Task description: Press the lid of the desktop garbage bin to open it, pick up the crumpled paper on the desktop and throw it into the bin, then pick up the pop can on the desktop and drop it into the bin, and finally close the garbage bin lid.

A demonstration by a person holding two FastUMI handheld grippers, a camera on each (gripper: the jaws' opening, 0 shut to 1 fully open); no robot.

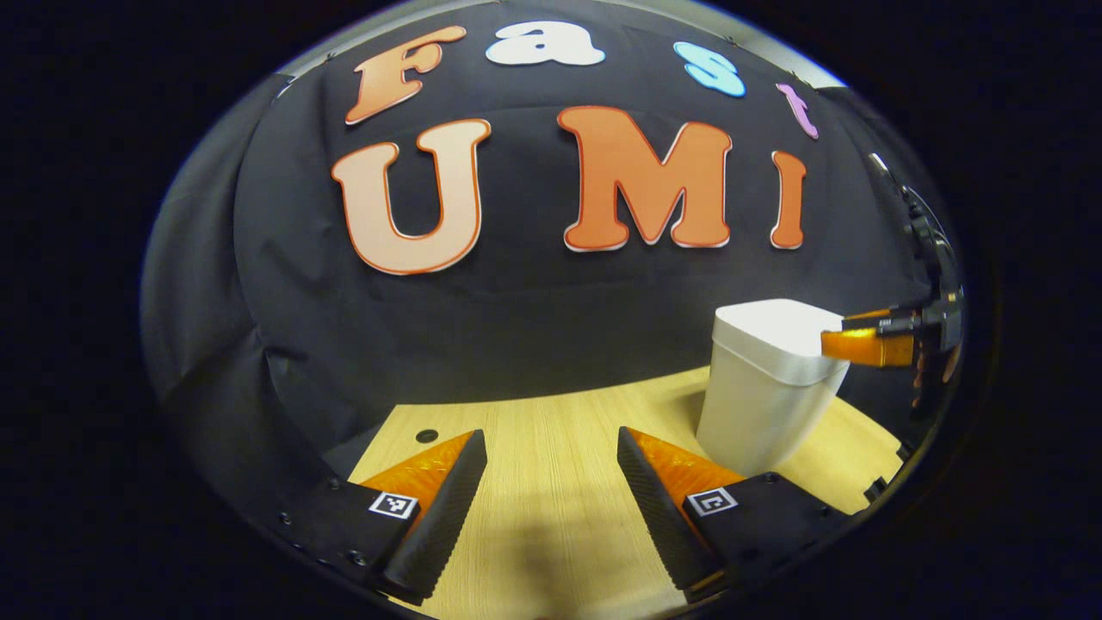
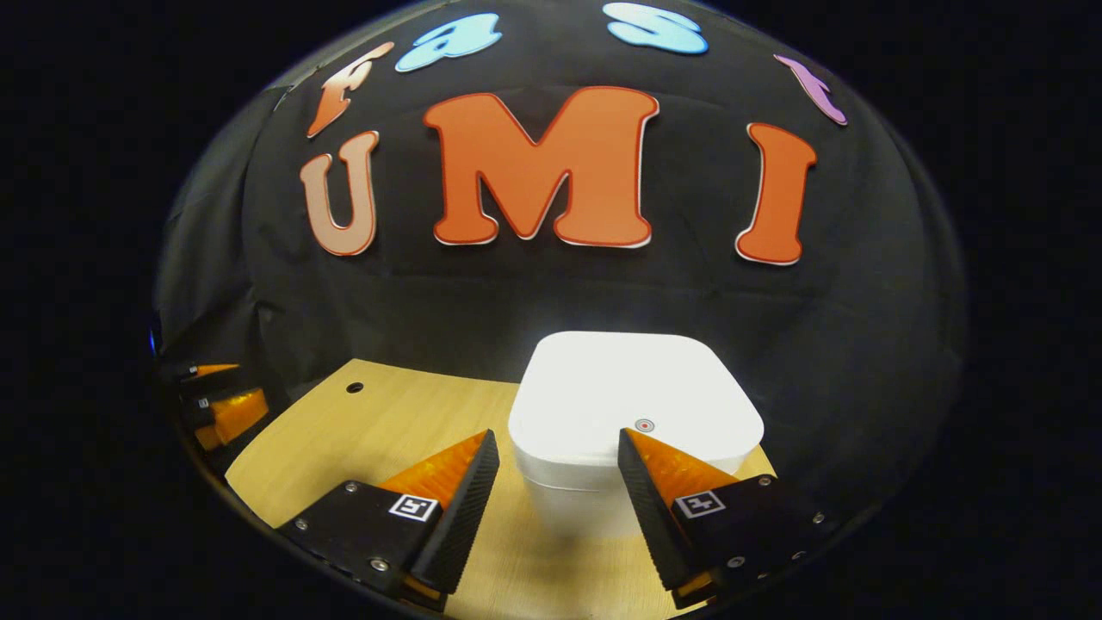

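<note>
Right gripper view: the garbage bin is seen near the tabletop's far edge, lid shut, right gripper agape, empty, over it. Left gripper is likewise spread, empty. Light, stiff plastic is judged; pressing at the lid's marked dot is advised.

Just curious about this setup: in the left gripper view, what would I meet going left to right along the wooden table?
A small hole in the table → white bin → the other gripper, reaching in at the bin's lid.

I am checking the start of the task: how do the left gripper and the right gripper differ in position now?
The right gripper is at the bin, one finger over its closed lid; the left gripper is over bare table, beside the bin. Both are open and hold nothing.
</note>
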